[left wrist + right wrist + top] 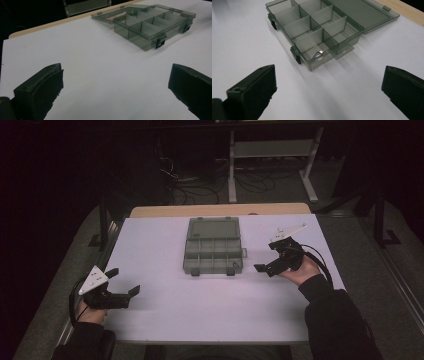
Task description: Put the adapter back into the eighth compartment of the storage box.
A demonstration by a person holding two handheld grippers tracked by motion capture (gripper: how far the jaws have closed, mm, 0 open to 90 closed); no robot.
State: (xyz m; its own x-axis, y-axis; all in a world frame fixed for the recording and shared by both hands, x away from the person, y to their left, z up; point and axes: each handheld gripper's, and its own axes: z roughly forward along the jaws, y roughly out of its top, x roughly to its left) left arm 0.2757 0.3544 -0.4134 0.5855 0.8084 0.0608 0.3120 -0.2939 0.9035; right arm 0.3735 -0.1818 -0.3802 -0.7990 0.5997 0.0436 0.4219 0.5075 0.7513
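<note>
High view: organizer box (214, 251) mid-table, lid flung back. Right gripper (270, 266) just beside it, left gripper (126, 281) well apart — both jaws wide, empty. Approach level; avoid nudging box.

**Open box, grippers either side**

Grey compartment box (213, 251) is lying mid-table (165, 320) w/ lid folded back, away from the person. Left gripper (123, 282) is sitting near the table's left edge, jaws spread, well apart from box. Right gripper (267, 261) is hovering just beside the box's right side, jaws pointing toward it.
</note>
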